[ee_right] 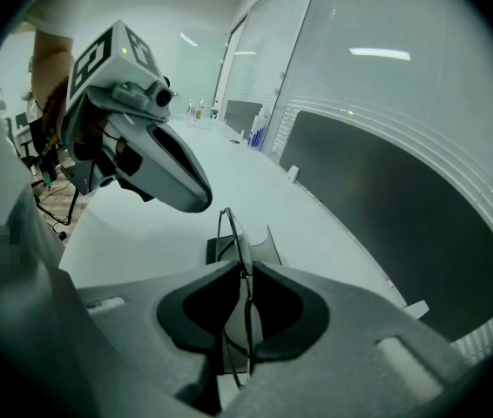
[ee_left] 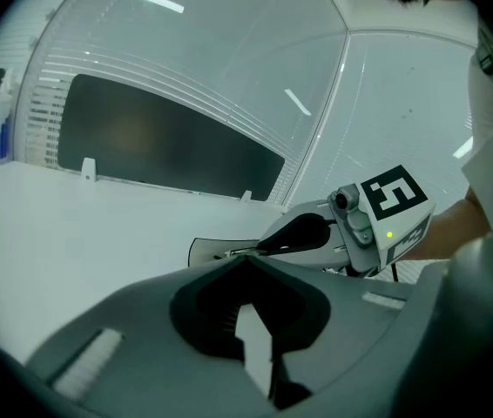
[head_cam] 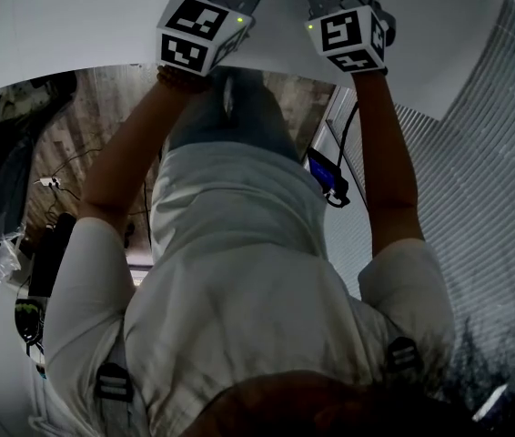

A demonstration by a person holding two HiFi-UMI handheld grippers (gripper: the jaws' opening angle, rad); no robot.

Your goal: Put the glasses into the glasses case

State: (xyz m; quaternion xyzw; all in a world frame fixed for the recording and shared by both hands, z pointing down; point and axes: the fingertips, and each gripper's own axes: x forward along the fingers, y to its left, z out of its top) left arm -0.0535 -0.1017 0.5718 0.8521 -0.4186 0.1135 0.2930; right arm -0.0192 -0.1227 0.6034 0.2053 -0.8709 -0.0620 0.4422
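Print-wise it's just black-and-white square markers, like on the marker cube [ee_left: 395, 200] of the right gripper [ee_right: 245, 266]. That gripper's jaws are pinching the thin-framed glasses [ee_right: 234, 235], held edge-on right over the open dark glasses case [ee_right: 271, 249] on the white table [ee_left: 72, 233]. The left gripper [ee_left: 242, 264] has its tips pressed together, empty, just on the near side of the case.
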